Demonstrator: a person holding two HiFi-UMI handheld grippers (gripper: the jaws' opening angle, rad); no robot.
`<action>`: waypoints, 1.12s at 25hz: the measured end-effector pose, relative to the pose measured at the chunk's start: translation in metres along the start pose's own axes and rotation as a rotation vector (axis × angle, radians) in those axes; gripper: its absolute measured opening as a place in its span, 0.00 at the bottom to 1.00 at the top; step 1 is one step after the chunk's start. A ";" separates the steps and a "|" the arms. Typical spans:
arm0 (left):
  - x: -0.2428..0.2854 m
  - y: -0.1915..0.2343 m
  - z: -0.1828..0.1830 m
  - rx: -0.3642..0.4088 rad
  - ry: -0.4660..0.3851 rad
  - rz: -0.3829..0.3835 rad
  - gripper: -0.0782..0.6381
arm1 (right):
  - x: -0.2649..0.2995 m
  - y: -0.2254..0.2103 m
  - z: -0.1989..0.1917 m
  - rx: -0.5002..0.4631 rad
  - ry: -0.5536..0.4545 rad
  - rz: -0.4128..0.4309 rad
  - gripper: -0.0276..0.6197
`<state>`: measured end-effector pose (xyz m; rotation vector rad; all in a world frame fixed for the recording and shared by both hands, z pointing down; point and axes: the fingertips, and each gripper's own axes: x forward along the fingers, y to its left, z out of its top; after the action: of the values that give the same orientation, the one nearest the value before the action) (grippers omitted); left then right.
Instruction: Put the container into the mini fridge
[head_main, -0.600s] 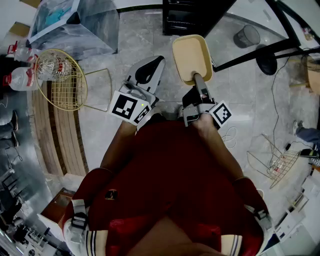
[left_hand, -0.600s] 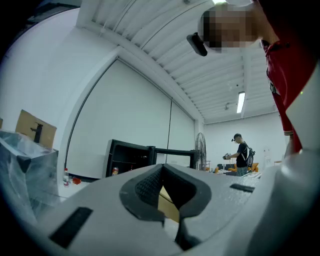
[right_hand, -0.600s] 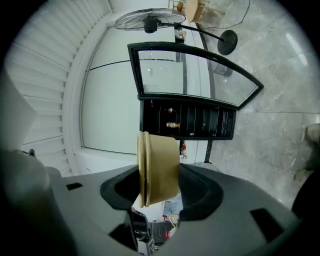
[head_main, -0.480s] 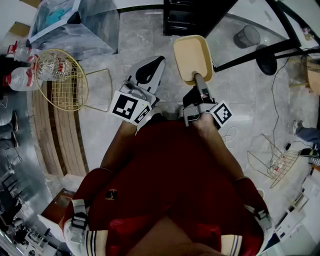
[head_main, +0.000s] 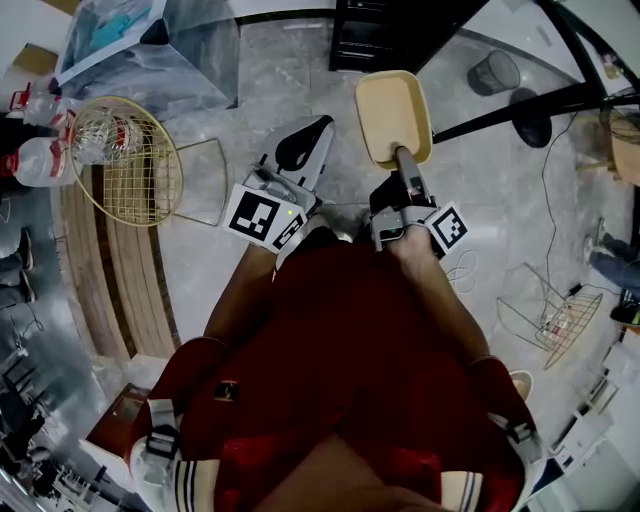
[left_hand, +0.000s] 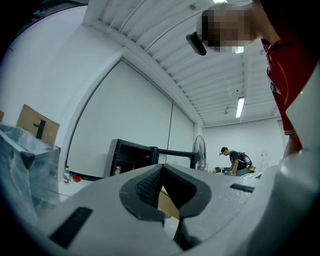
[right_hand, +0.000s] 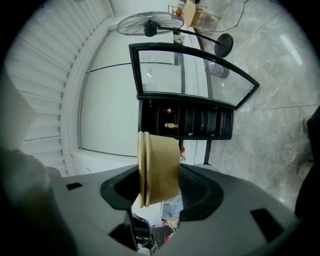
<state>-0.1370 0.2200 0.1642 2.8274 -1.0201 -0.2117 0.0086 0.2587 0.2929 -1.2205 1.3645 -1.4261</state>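
Note:
My right gripper (head_main: 401, 157) is shut on the near rim of a tan, tray-shaped container (head_main: 393, 113) and holds it out over the floor. In the right gripper view the container (right_hand: 159, 167) stands on edge between the jaws of that gripper (right_hand: 159, 192). Ahead stands the black mini fridge (right_hand: 186, 118) with its glass door (right_hand: 190, 75) swung open; in the head view the fridge (head_main: 380, 35) is at the top. My left gripper (head_main: 300, 148) hovers to the left of the container, shut and holding nothing (left_hand: 162, 176).
A gold wire basket (head_main: 128, 160) with bottles sits on a wooden bench (head_main: 105, 270) at left. A plastic-wrapped box (head_main: 150, 50) stands behind it. A fan base (head_main: 533, 118), a grey bin (head_main: 493, 70) and another wire basket (head_main: 558, 325) are at right. A person (left_hand: 235, 160) works far off.
Both grippers and the container have shifted slightly right and toward the fridge in the head view. The right gripper's hold on the container is unchanged.

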 end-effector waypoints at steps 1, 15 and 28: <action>-0.002 0.003 -0.001 -0.006 -0.003 0.002 0.12 | -0.001 0.000 -0.001 -0.001 -0.005 -0.004 0.36; 0.034 0.038 -0.012 0.004 0.027 0.066 0.12 | 0.049 -0.026 0.031 0.047 -0.018 -0.048 0.36; 0.165 0.098 -0.016 0.070 0.065 0.169 0.12 | 0.158 -0.044 0.119 0.044 0.058 -0.093 0.36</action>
<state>-0.0700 0.0404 0.1819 2.7680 -1.2679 -0.0679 0.0930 0.0837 0.3493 -1.2368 1.3234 -1.5595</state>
